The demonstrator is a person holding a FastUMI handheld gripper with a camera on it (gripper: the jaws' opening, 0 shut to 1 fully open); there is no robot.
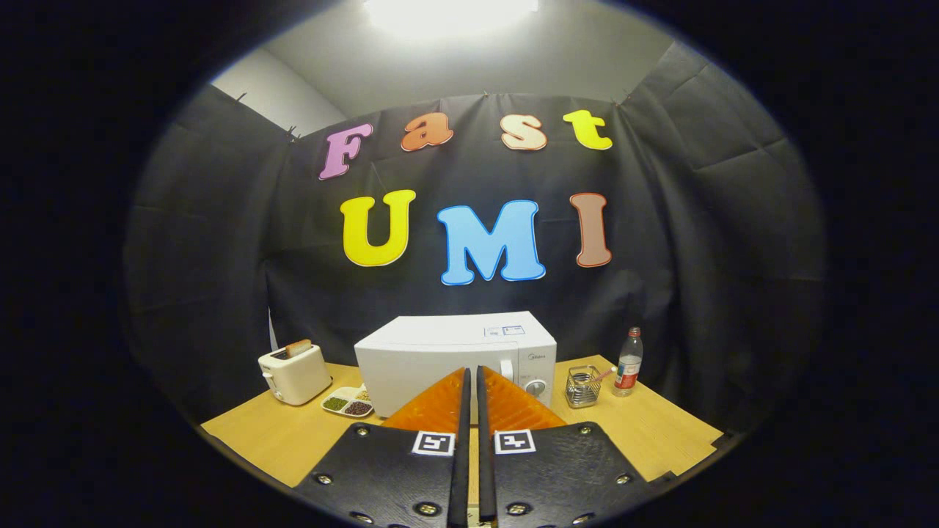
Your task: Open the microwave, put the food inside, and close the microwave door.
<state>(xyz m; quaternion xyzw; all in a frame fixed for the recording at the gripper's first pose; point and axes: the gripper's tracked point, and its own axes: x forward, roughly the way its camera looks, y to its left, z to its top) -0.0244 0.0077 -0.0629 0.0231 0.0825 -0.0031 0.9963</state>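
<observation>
Gripper: fingers drawn together, only a thin slit between them, nothing held, nothing touched; tips pointing at the microwave front.
Fingers: side by side, each carrying a small square marker near its base.
Microwave: straight ahead, beyond the fingertips; white box, door shut, standing squarely on the table against the dark cloth wall; lower middle of the front hidden behind the fingers.
Microwave knob: round dial on the control panel, just right of the right finger's tip.
Sticker: small label on the microwave's top, toward the right rear.
Food dish: divided plate with dark and green portions, left of the fingers, just beside the microwave's lower left corner.
Toaster: cream-coloured, further left than the dish, a slice of bread standing up from a slot.
Wire holder: small metal basket right of the microwave, something pinkish leaning out of it.
Bottle: clear, red label, upright, just right of the wire holder.
Table: light wood, spreading under everything ahead and to both sides of the fingers.
</observation>
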